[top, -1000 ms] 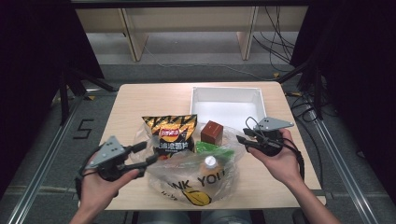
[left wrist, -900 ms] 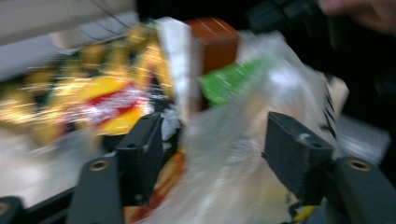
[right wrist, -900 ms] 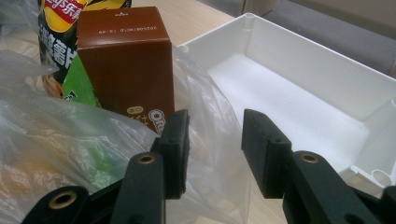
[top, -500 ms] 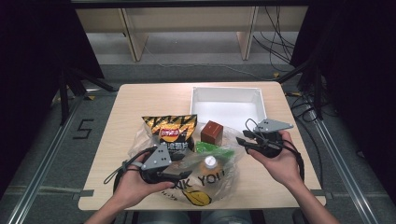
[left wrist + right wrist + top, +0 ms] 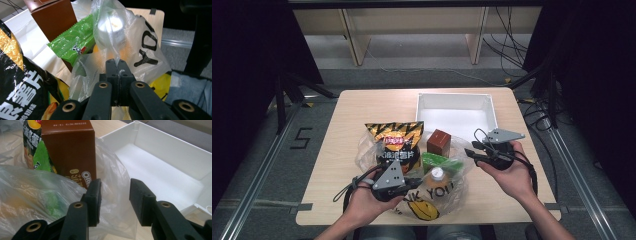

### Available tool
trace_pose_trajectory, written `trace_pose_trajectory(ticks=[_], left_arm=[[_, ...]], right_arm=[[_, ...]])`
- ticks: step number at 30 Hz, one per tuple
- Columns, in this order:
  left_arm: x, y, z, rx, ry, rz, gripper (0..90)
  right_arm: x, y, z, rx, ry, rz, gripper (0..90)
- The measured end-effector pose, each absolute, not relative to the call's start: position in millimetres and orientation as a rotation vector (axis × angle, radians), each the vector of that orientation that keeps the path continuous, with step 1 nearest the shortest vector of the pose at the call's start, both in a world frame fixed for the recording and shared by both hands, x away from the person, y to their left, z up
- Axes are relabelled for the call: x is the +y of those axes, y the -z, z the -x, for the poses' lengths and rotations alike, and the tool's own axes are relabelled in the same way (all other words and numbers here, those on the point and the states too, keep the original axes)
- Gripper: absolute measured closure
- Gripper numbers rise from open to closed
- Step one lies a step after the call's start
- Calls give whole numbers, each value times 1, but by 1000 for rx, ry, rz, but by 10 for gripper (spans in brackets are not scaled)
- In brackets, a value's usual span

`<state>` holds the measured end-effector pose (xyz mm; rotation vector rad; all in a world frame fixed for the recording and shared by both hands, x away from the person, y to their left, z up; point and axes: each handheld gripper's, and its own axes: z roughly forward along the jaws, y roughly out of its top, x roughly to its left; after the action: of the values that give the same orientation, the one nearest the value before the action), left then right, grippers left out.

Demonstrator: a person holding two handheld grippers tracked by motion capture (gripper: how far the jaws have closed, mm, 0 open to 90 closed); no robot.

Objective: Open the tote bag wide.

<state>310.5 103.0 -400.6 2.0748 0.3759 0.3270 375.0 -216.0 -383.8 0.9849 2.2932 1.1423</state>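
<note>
Clear crinkled plastic bag near desk edge: left tool just clenched on its film; right tool released, straddling bag's right edge.

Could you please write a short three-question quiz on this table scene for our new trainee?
1. True or false: the left gripper is shut on the plastic bag.
2. Which stands open? A) left gripper B) right gripper
3. What colour is the box beside the white tray?

Key: 1 true; 2 B; 3 brown.
</note>
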Motion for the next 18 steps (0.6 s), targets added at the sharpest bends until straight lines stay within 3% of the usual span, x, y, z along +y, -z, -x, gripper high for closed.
trace_pose_trajectory(ticks=[7,18], left_arm=[[97,404,-299,324,-301,-2013,895],[76,440,-287,240,-207,-2127,894]], right_arm=[[-215,384,-374,2291,-1136,-999,620],[-217,390,-377,2292,-1121,-988,614]])
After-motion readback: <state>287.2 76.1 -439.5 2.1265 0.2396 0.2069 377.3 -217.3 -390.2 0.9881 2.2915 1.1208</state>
